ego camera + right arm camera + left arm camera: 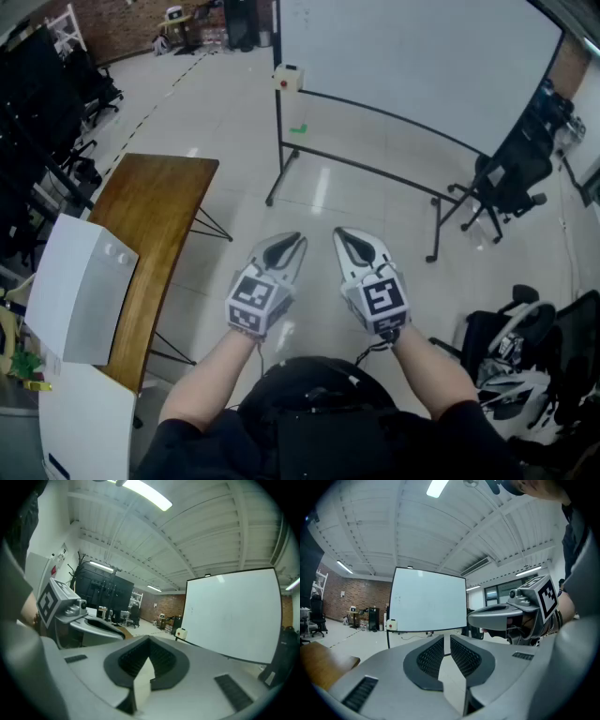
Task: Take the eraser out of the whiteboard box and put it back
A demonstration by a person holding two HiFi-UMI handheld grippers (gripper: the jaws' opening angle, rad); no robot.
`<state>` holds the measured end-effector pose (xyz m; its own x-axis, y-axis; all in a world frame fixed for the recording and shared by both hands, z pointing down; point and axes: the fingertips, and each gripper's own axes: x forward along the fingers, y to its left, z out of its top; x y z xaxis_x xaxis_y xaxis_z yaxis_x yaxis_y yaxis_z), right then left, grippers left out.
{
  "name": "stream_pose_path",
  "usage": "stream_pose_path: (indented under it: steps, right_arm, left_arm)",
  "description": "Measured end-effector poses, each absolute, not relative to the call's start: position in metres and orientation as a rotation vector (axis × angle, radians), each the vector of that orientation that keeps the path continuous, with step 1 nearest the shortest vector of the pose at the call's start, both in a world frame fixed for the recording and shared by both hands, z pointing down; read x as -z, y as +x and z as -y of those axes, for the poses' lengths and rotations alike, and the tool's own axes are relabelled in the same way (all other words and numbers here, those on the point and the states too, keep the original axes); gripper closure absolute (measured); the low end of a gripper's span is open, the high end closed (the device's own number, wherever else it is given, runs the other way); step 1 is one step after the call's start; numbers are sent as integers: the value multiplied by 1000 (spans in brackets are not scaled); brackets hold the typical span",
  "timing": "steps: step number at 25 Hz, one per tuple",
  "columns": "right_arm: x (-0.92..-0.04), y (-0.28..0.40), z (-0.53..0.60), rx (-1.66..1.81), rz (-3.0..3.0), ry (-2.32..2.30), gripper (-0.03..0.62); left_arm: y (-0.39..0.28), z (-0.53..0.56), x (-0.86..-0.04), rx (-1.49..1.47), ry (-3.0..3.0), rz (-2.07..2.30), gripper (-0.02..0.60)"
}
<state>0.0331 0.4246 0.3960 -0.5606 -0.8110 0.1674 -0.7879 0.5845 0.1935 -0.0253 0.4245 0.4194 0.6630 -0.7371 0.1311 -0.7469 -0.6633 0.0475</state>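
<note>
Both grippers are held out in front of the person, well apart from the whiteboard [412, 56] across the floor. The left gripper [292, 242] has its fingers almost together, with only a slit between them and nothing in it. The right gripper [345, 234] has its fingers touching at the tips and is also empty.

The box [288, 77] sits at the whiteboard's lower left corner, on the left post. The eraser is not visible from here and is probably inside the box.

The step in hand looks like the approach. To do it well:

- Walk up until the box is close and square ahead.
- Spread one gripper's fingers before reaching in.
- Come at the opening level, so the fingers straddle the eraser rather than knock the box.
</note>
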Motion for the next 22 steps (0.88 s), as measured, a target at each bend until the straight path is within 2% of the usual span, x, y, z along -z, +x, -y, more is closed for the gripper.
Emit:
stream_pose_path:
  steps: [11,22]
  right_arm:
    - [-390,-13,-339,149,2605,1299,576]
    - [-399,8,-214,114,2677,1249,576]
  left_arm:
    - [-71,-343,-419,-138,2755,1281,555]
    - [-48,-223,-428,-220,2717,1344,555]
